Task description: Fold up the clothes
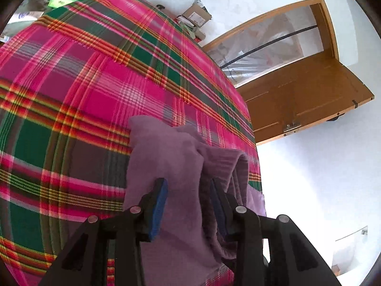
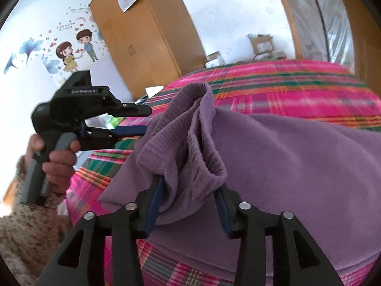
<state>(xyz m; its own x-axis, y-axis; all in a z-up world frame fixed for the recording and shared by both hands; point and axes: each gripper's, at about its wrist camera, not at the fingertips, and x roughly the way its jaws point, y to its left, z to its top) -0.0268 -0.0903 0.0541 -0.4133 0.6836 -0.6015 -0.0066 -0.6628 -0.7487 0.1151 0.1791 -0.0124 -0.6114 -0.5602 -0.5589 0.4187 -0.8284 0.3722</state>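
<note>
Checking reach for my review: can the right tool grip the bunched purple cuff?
Probably yes: the cuff already lies between the right tool's open jaws, nothing blocking.

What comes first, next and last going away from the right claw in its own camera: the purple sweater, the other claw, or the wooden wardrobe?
1. Purple sweater, bunched between the right claw.
2. Other claw, up left.
3. Wooden wardrobe, against the far wall.

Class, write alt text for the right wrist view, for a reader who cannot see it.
A purple garment lies bunched on a pink plaid bedspread, its ribbed cuff between the open jaws of the right claw. At left, a hand holds the left claw, also open, beside the cloth.
</note>
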